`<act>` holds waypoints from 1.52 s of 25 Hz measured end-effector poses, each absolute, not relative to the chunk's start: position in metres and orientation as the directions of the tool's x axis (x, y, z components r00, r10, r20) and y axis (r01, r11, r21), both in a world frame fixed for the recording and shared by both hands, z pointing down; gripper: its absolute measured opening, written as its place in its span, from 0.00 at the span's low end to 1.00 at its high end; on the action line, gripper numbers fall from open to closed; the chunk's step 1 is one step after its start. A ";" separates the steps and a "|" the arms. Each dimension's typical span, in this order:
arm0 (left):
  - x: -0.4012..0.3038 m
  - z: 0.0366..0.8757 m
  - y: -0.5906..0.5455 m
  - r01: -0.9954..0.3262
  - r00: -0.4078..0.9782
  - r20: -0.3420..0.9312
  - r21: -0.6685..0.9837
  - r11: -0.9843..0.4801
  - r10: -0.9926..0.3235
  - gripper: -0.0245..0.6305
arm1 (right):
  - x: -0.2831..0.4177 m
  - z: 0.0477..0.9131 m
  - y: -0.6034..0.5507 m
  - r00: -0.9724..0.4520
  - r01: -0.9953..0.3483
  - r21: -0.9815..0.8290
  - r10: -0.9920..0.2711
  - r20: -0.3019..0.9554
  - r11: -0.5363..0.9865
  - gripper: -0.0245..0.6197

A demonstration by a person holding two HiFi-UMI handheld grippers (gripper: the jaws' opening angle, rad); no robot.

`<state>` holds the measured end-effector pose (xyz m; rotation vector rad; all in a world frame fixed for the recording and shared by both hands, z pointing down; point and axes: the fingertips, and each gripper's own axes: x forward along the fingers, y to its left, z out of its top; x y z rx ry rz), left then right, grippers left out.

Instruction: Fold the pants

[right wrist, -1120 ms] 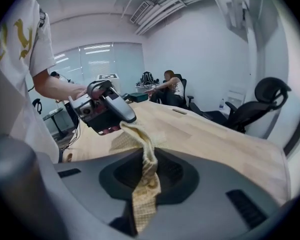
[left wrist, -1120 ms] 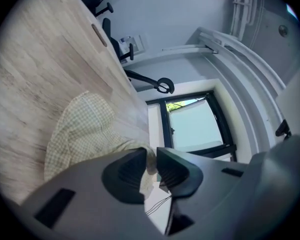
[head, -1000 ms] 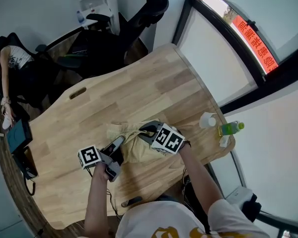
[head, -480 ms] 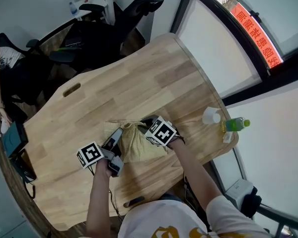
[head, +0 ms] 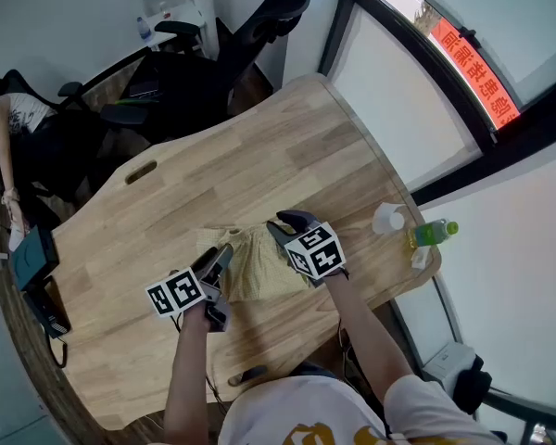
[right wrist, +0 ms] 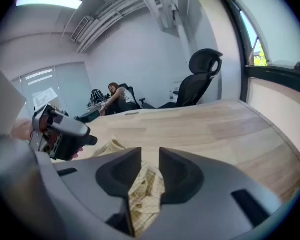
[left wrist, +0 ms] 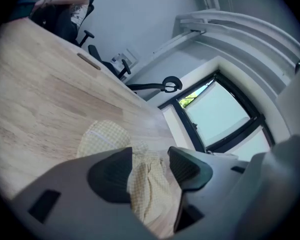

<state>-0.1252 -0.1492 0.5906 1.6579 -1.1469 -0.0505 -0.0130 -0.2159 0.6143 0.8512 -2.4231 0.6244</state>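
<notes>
One table (head: 259, 165), one pair of pants (head: 258, 272) between two opening tools (head: 222, 256) (head: 290, 223), one cup (head: 387, 220), one green bottle (head: 433, 234).

Pants (head: 253, 267): checked woven cloth (crumpled); table (head: 259, 160): matt pale wood.

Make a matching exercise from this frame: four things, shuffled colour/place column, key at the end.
Things:
1. pants
2. bottle
3. cup
4. office chair

Colour and place:
A. black, beyond the table's far end
B. green, at the table's right edge
C. pale yellow check, on the table's near half
D. white, on the table near its right edge

Pairs: 1-C, 2-B, 3-D, 4-A
</notes>
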 end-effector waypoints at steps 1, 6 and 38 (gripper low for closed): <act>-0.122 0.589 -0.146 -0.667 0.539 0.492 0.745 0.011 -0.684 0.39 | -0.009 0.606 -0.213 -0.691 -0.672 -0.265 -0.456 0.561 0.692 0.18; -0.117 0.572 -0.134 -0.803 0.472 0.533 0.589 -0.093 -0.702 0.20 | 0.004 0.576 -0.190 -0.711 -0.673 -0.283 -0.493 0.501 0.683 0.06; -0.117 0.470 -0.055 -0.969 0.227 0.307 0.167 -0.182 -0.924 0.05 | 0.067 0.501 -0.091 -0.571 -0.820 -0.186 -0.745 0.346 0.542 0.05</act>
